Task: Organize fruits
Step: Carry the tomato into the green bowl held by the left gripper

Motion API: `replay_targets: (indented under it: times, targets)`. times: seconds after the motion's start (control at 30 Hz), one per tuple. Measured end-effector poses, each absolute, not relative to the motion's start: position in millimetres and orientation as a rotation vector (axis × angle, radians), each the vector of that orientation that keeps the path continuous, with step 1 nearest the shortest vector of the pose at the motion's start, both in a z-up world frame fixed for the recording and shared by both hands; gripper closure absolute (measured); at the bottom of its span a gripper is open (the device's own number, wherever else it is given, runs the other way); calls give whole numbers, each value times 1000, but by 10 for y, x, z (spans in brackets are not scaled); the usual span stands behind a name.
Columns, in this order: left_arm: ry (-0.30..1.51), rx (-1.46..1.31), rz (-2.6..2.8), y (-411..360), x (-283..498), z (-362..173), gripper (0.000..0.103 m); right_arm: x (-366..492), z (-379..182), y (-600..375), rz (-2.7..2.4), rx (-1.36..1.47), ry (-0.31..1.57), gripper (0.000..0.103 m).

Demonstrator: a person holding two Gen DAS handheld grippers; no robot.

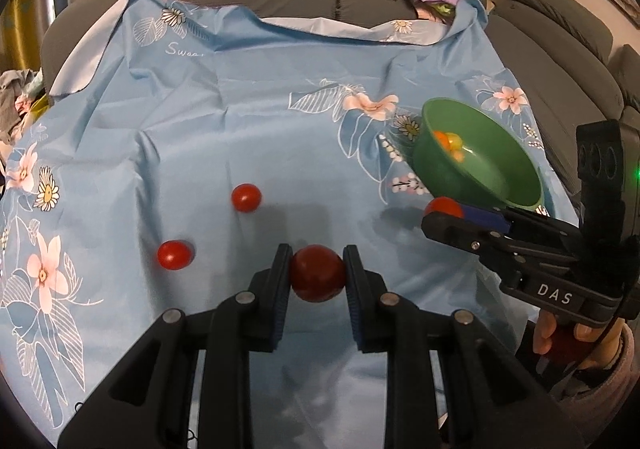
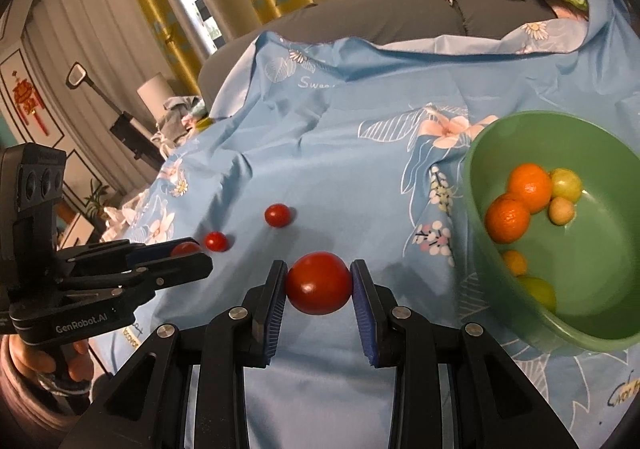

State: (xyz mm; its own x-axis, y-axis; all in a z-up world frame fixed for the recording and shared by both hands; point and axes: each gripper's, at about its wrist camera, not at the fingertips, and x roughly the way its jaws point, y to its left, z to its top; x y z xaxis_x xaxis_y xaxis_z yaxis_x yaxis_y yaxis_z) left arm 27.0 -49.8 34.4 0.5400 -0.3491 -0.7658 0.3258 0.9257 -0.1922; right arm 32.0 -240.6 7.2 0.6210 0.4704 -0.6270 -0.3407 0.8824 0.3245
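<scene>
Both grippers: matte black plastic linkage arms w/ round silver pivot screws; left gripper (image 1: 317,273) & right gripper (image 2: 319,283) have ribbed blue pads (image 2: 362,305). Right body reads "DAS" in white, left reads "GenRobot.AI"; each has a black camera block w/ round lenses. Bare-skin fingers (image 2: 76,369), greyish sleeve cuffs.

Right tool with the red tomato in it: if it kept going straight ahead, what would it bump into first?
Probably only the blue flowered cloth. The right tool, shut on a tomato, points up the middle, between the two loose tomatoes on its left and the green bowl on its right. Depth is hard to judge.
</scene>
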Motion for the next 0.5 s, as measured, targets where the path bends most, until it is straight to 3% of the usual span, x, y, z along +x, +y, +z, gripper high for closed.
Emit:
replay_targets:
  times: [0.5]
  targets:
    - [839, 61, -585, -1444, 512, 667, 78, 189, 387, -3180, 328, 250, 640, 69]
